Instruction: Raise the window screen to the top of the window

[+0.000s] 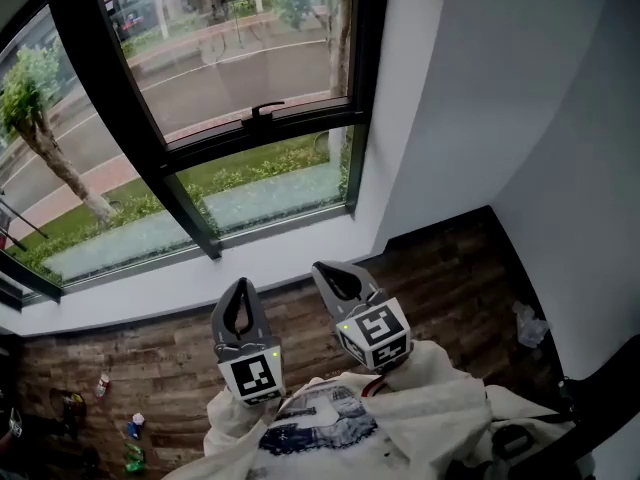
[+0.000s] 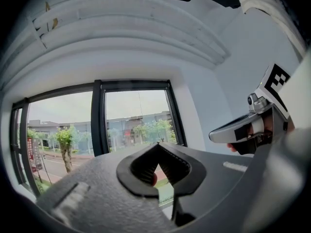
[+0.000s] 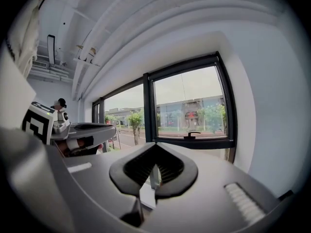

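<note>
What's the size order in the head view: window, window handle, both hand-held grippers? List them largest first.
1. window
2. left hand-held gripper and right hand-held gripper: alike, so unranked; nearness to the camera enlarges both
3. handle

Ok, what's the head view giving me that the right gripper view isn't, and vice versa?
Head view only: the wooden floor and the litter at its left end. Right gripper view only: the stepped white ceiling. Both: the black window frame, its handle, the trees and road outside, the left gripper, and the right gripper, jaws shut with nothing between them.
</note>
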The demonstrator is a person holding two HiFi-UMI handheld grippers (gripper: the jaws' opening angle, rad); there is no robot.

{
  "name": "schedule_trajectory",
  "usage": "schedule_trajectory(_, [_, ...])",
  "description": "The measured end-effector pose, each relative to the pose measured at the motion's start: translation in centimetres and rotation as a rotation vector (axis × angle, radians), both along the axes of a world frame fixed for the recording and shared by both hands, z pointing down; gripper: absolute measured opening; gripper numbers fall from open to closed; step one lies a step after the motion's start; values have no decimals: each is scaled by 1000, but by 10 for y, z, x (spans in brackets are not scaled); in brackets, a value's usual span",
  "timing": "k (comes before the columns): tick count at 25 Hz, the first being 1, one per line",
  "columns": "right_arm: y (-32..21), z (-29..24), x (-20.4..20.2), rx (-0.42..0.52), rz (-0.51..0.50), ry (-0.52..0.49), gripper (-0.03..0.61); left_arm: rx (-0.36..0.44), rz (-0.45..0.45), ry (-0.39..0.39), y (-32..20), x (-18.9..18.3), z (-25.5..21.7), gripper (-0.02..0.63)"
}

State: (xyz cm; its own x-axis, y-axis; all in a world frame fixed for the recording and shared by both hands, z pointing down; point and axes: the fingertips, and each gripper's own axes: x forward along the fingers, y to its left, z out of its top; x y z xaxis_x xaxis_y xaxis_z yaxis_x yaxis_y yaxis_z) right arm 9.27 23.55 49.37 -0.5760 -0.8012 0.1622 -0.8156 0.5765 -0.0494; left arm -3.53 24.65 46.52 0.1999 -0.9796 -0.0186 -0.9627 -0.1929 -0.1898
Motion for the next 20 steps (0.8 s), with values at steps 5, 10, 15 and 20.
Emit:
schedule_trajectory(5, [0,-6,-4,11,-5,3,5,3,17,-4,1,3,-10,3])
schedule_trajectory(10, [1,-3,-8,1,-11,5,5,-4,8,-5,2,0,-4,3])
schedule_trajectory(15, [1,0,-11,-12,-14,5,5,-21,0,2,3,-5,3,3])
schedule_trajectory(20, [-2,3,-9,-20,-9,0,5,-23,3,7,-1,-3,5,3])
